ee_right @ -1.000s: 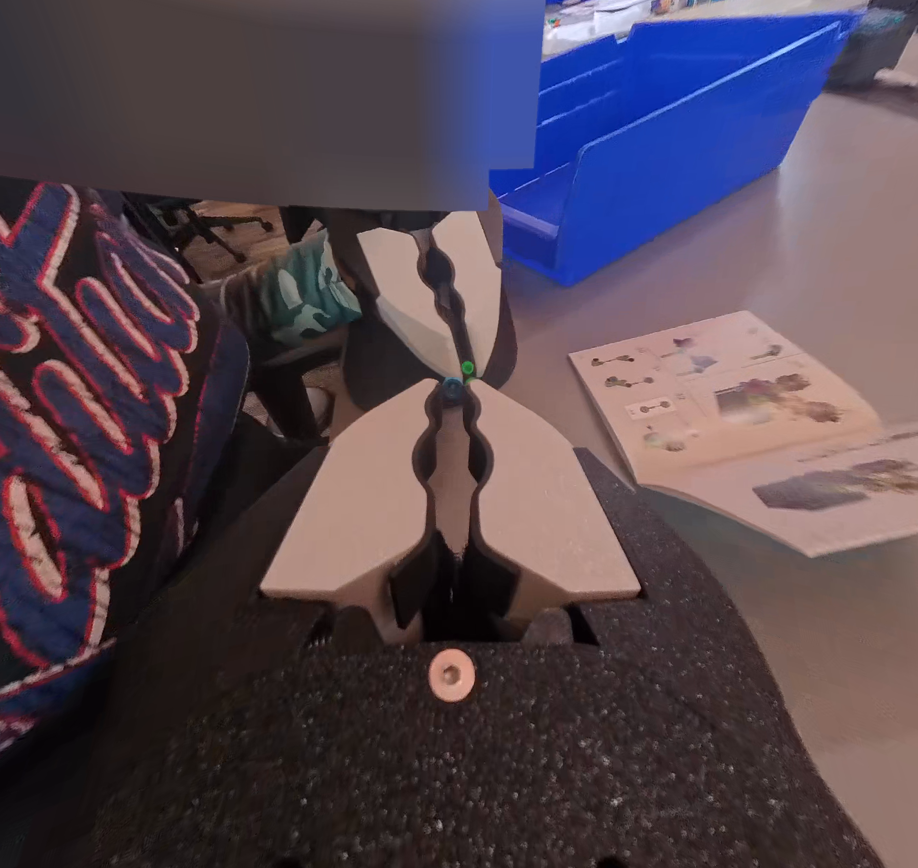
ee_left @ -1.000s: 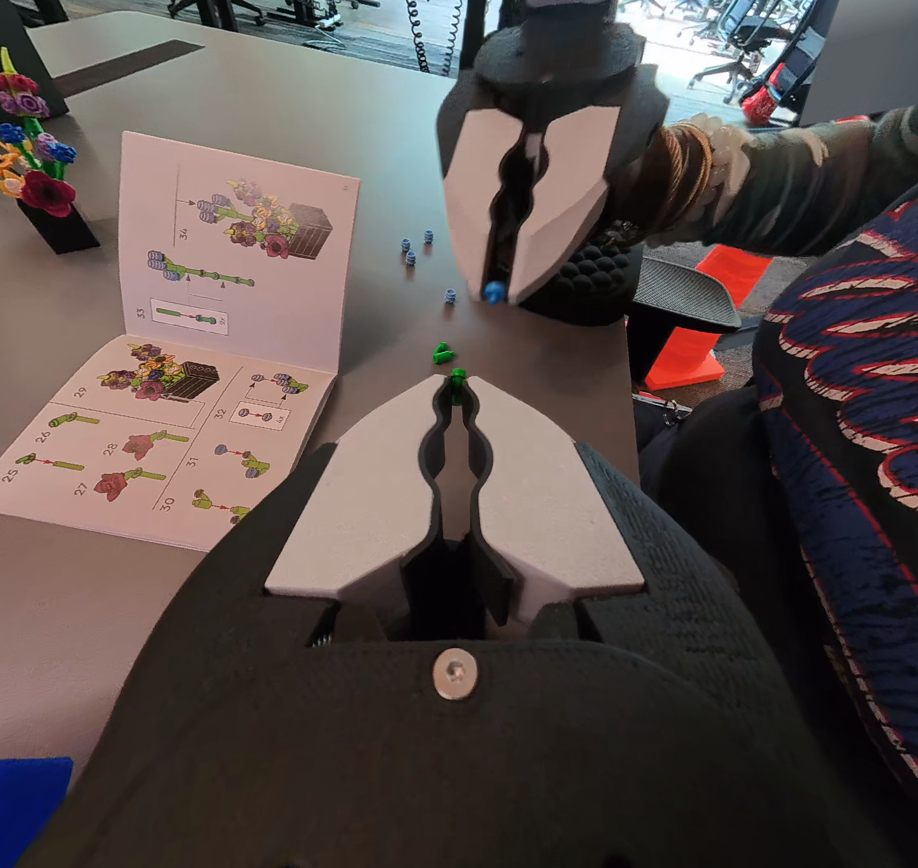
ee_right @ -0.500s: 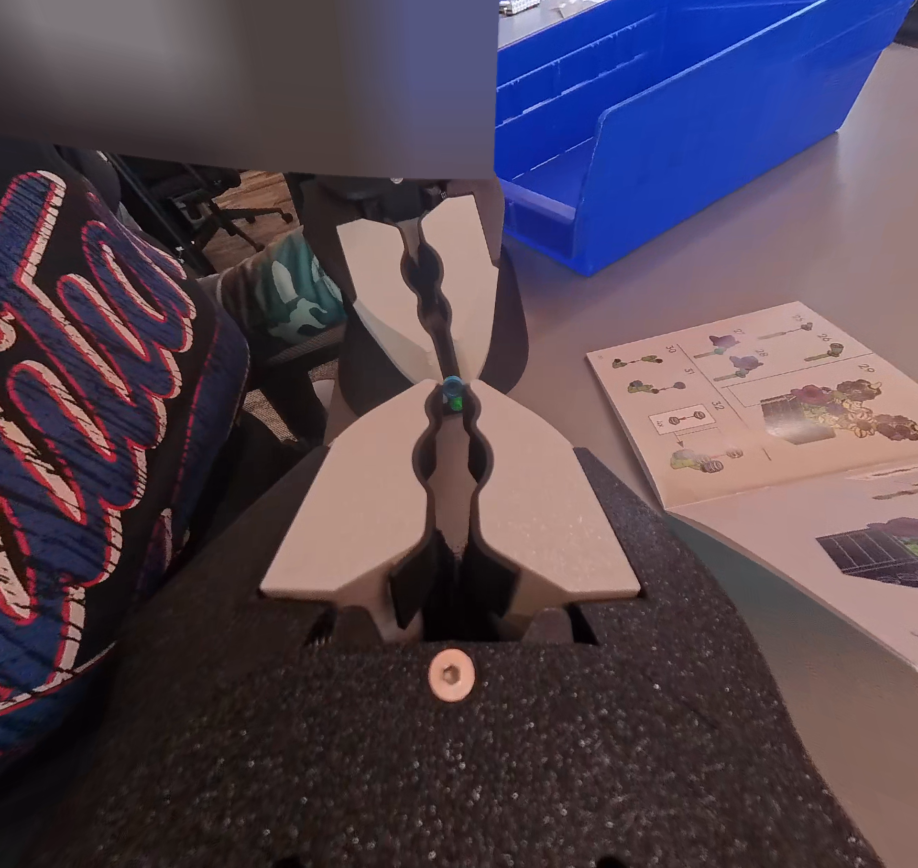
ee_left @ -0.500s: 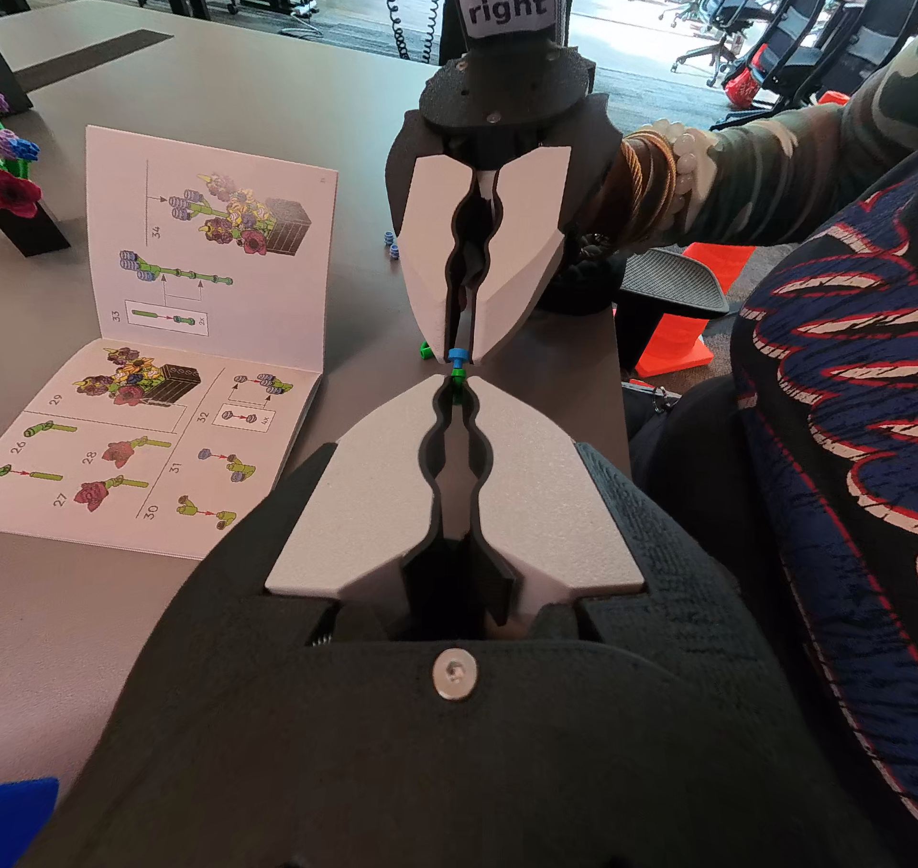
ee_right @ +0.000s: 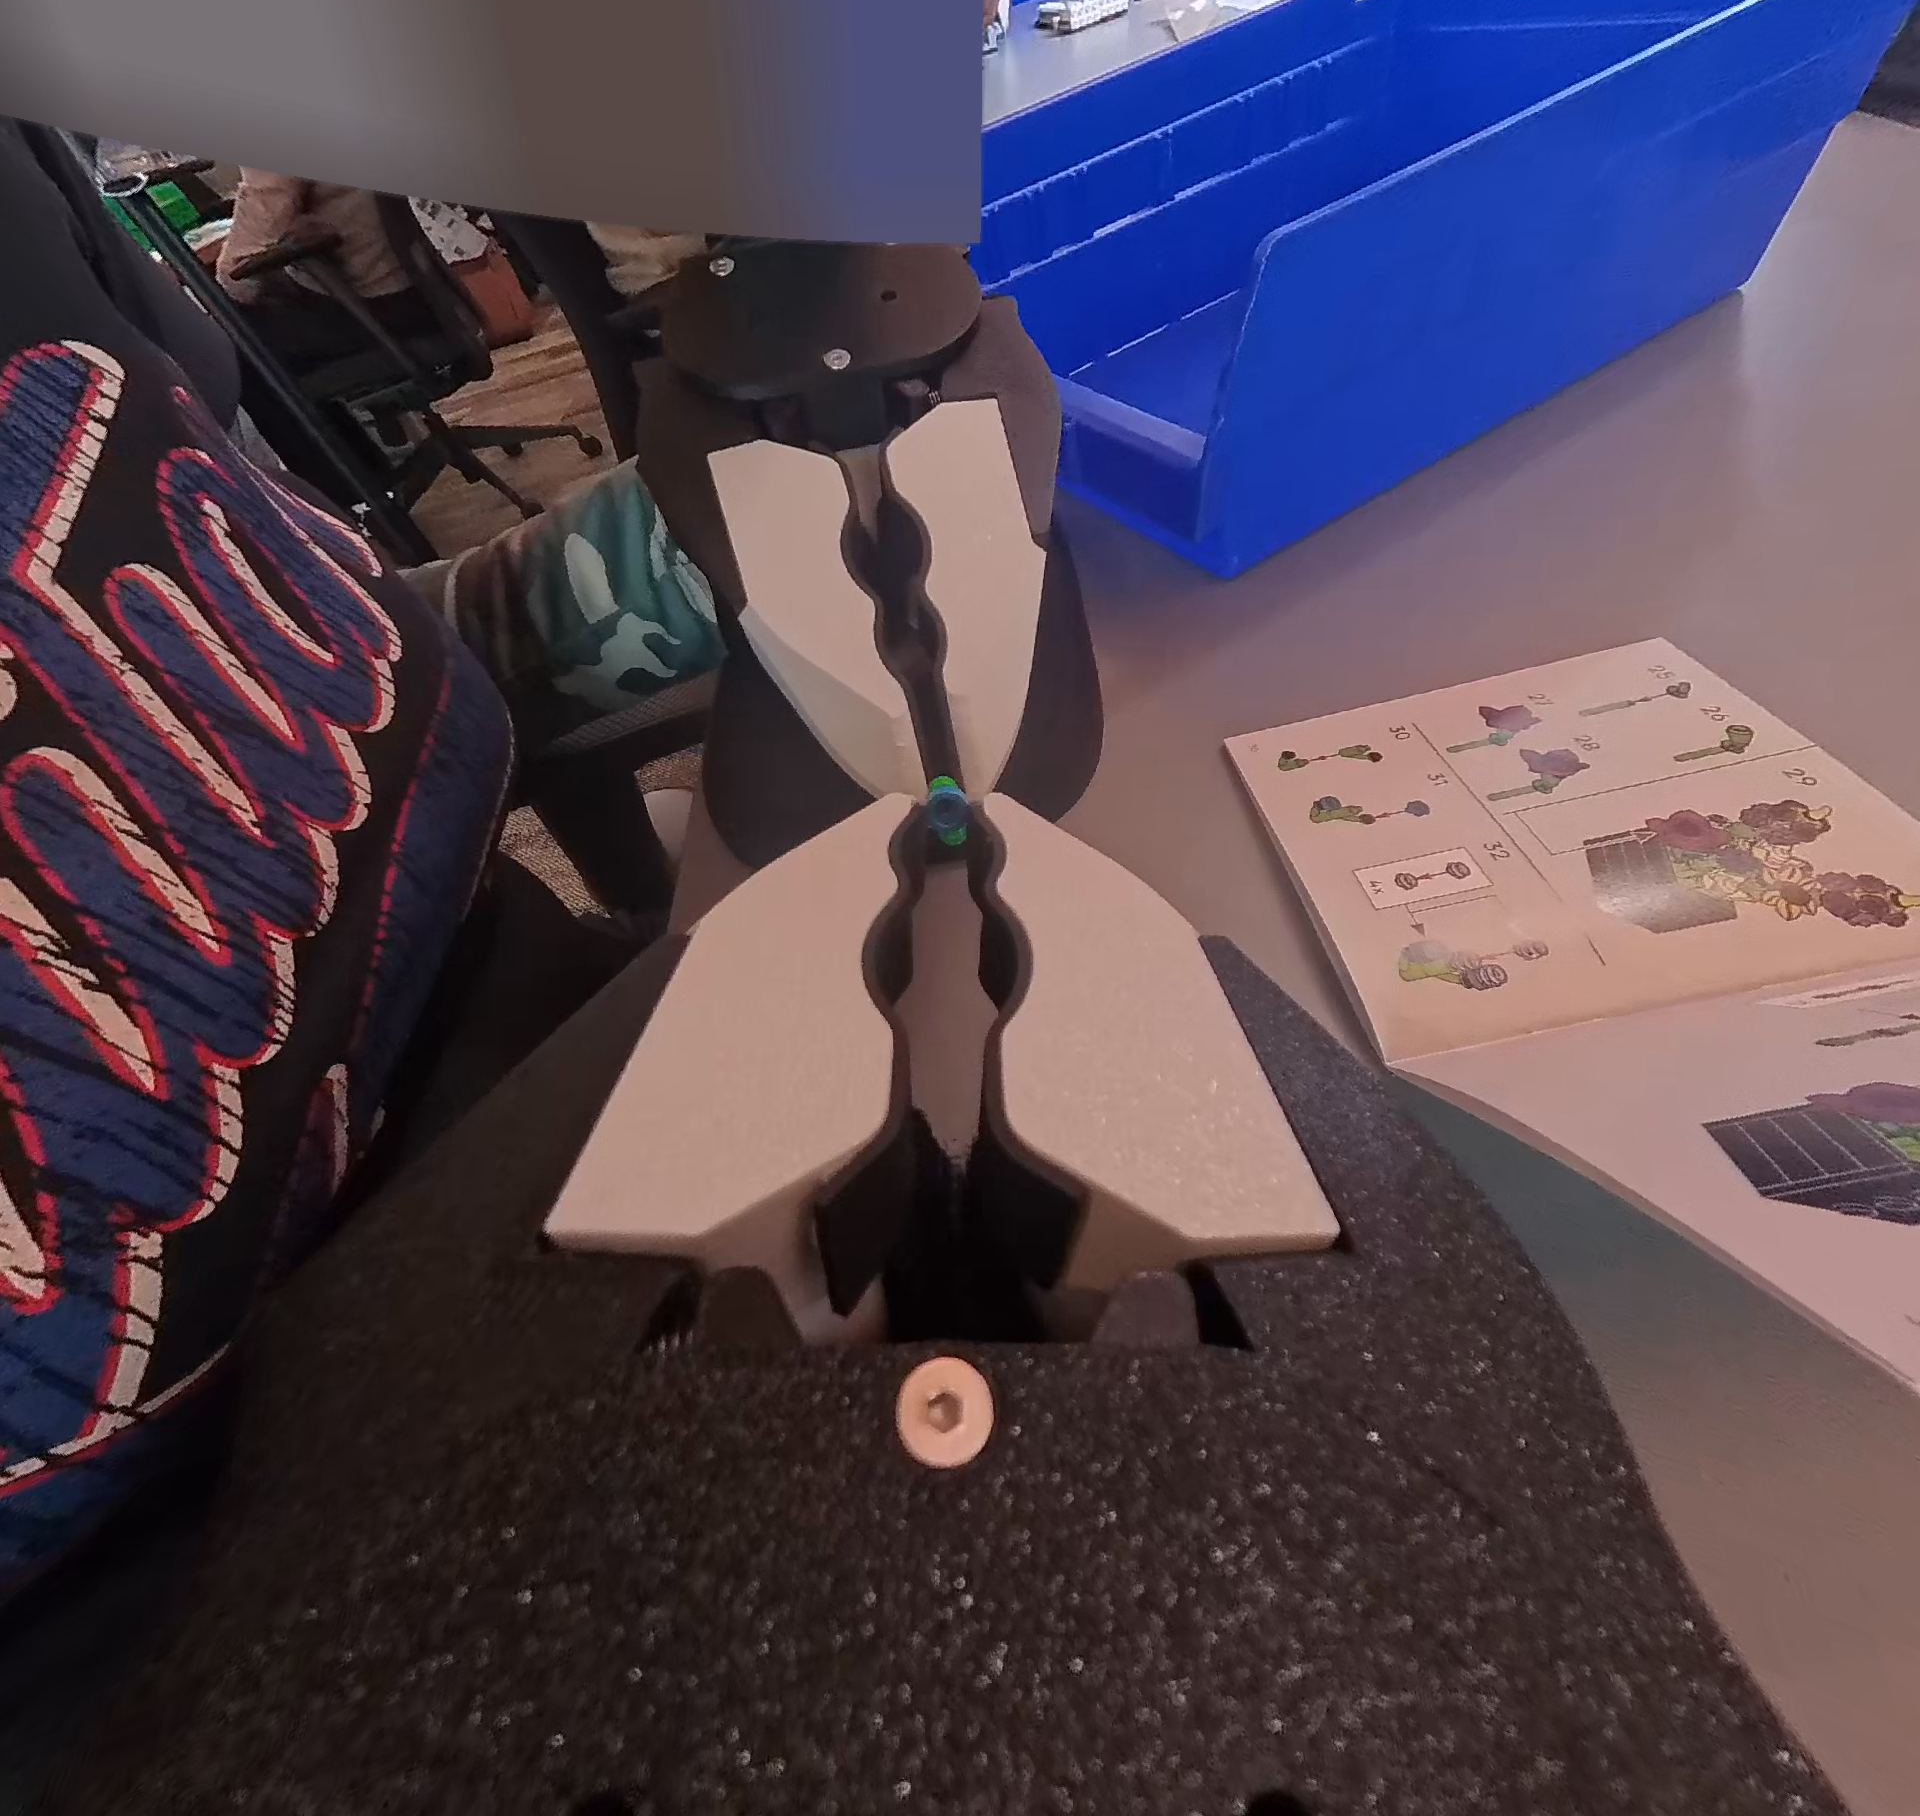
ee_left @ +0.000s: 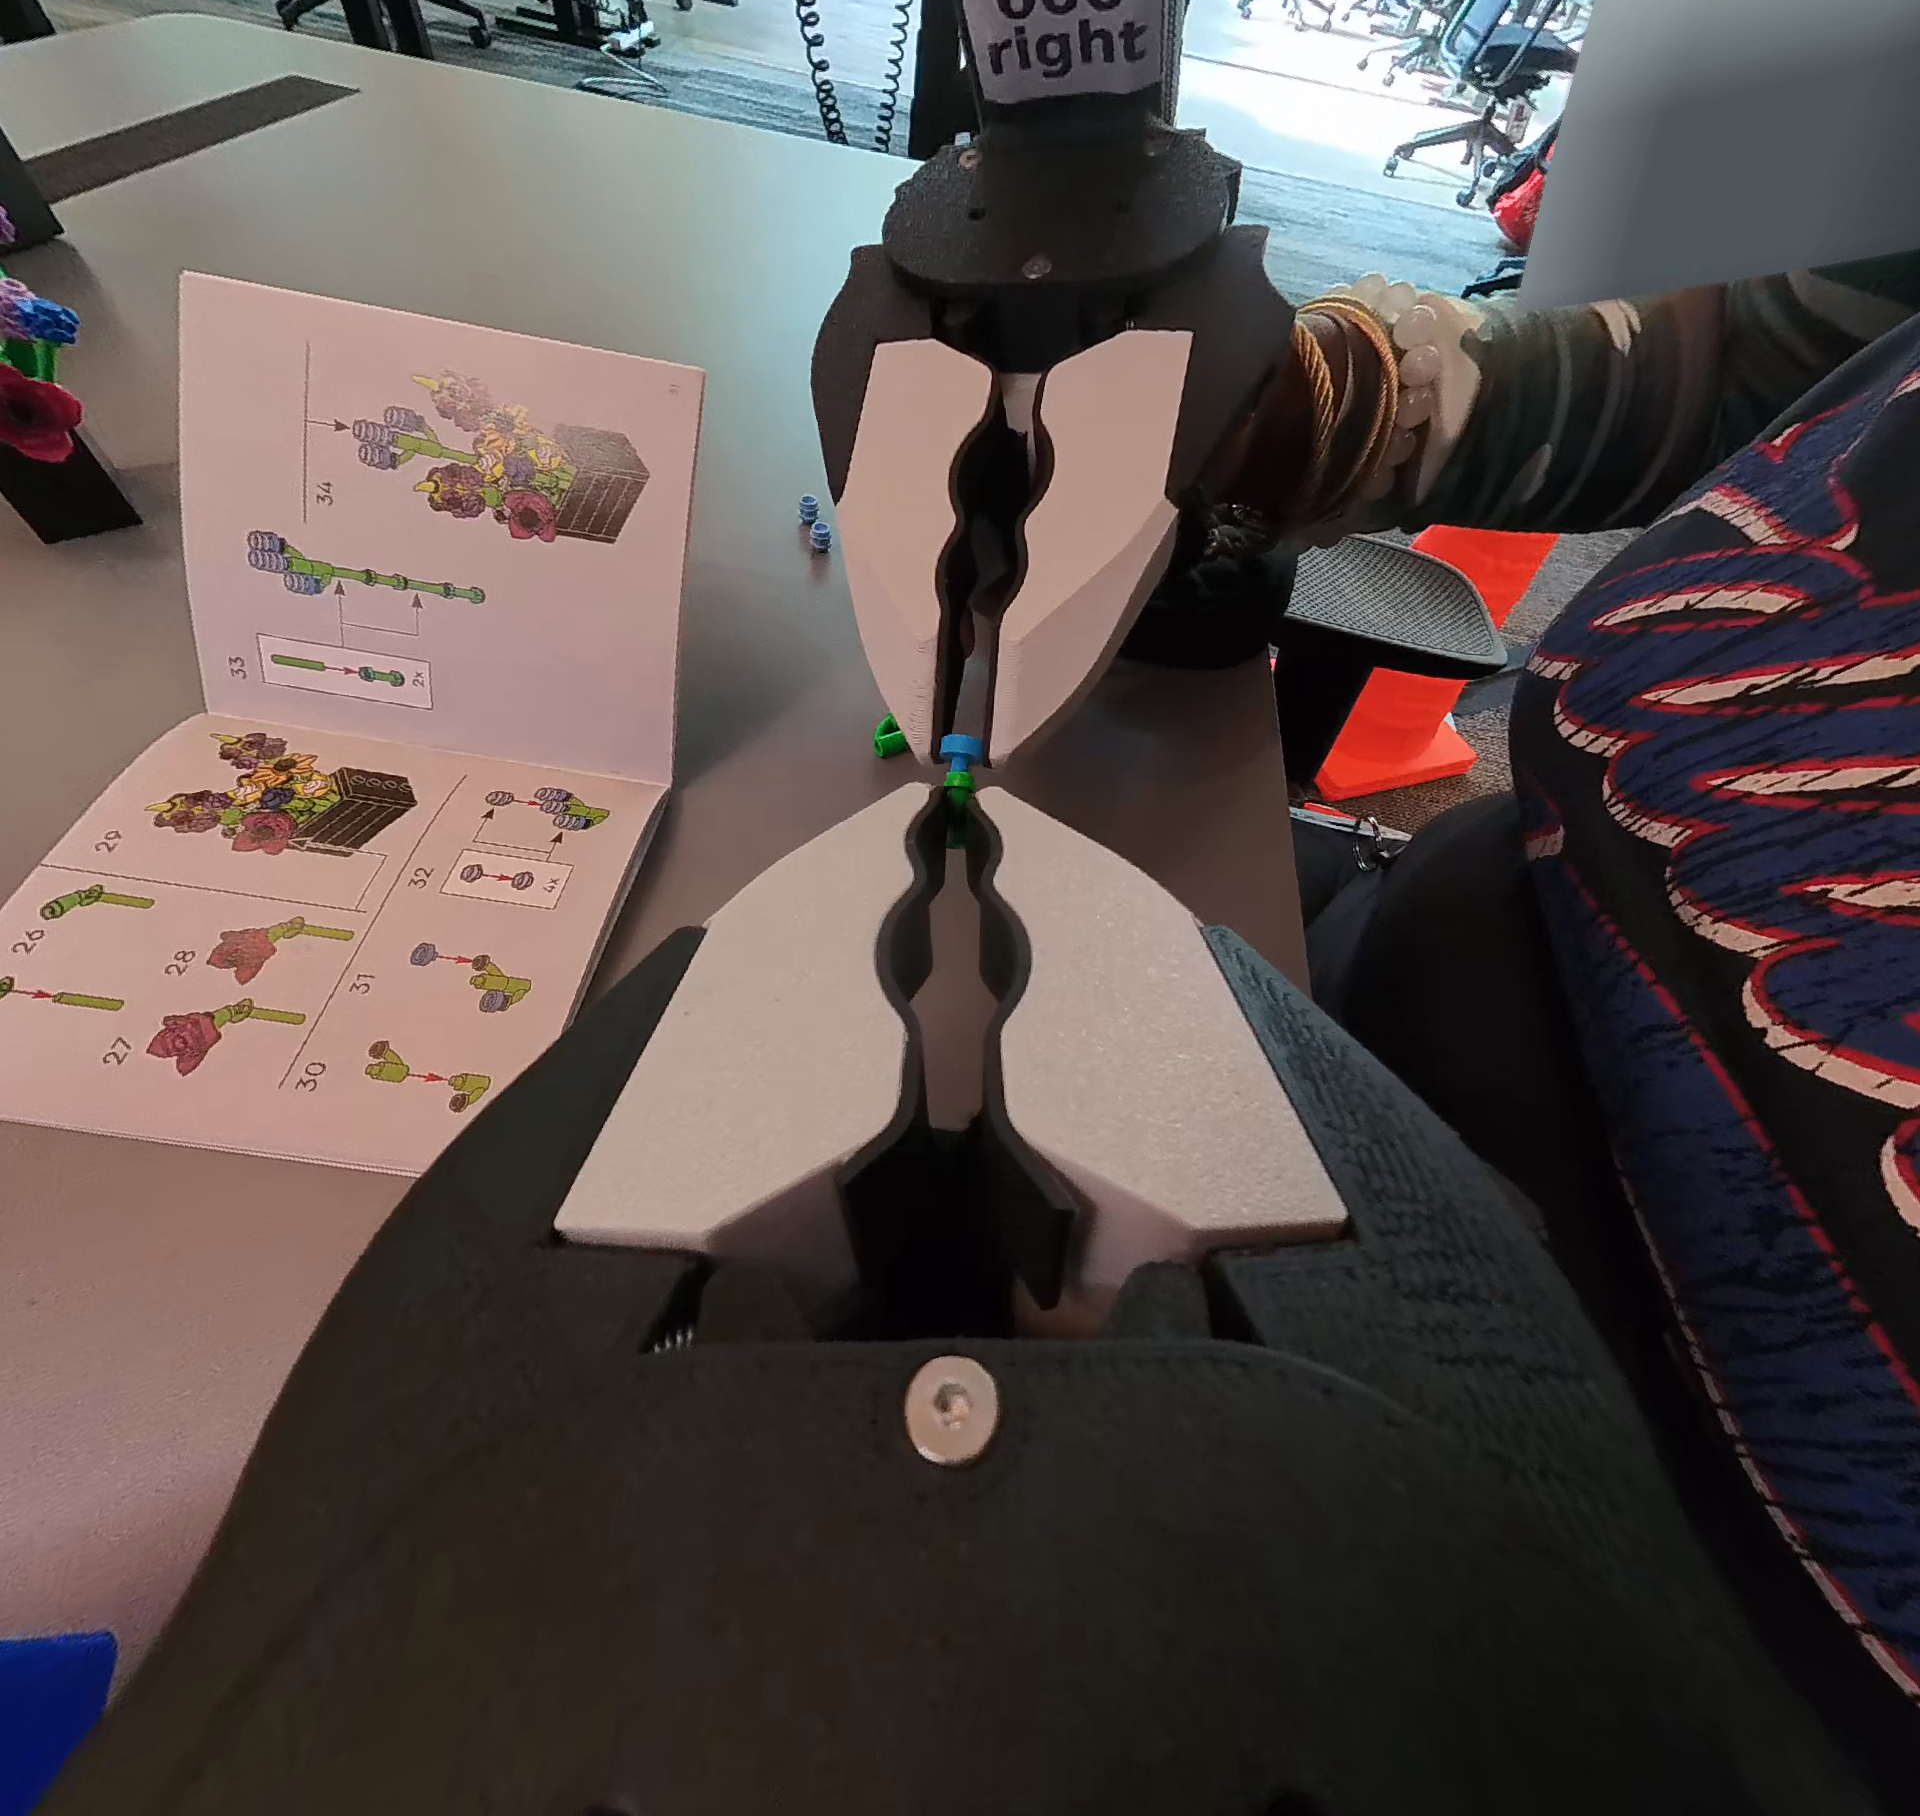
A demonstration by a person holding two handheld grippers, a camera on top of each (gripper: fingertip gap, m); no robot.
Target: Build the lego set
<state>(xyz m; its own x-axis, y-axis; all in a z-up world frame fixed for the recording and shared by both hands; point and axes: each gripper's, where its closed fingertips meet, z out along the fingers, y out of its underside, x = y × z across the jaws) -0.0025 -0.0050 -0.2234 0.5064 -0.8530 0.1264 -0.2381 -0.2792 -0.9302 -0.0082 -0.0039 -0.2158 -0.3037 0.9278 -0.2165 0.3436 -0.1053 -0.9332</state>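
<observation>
Left gripper (ee_left: 954, 816) clamps green piece (ee_left: 954, 781); right gripper (ee_left: 961, 753) pinches blue piece (ee_left: 960, 748), tips meeting right of booklet (ee_left: 416, 623).

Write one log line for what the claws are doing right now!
left claw: shut on small green lego stem | right claw: shut on tiny blue round lego piece | pieces: tip to tip above grey table

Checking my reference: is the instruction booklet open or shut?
Open: the instruction booklet lies spread on the table, far page propped up.
</observation>
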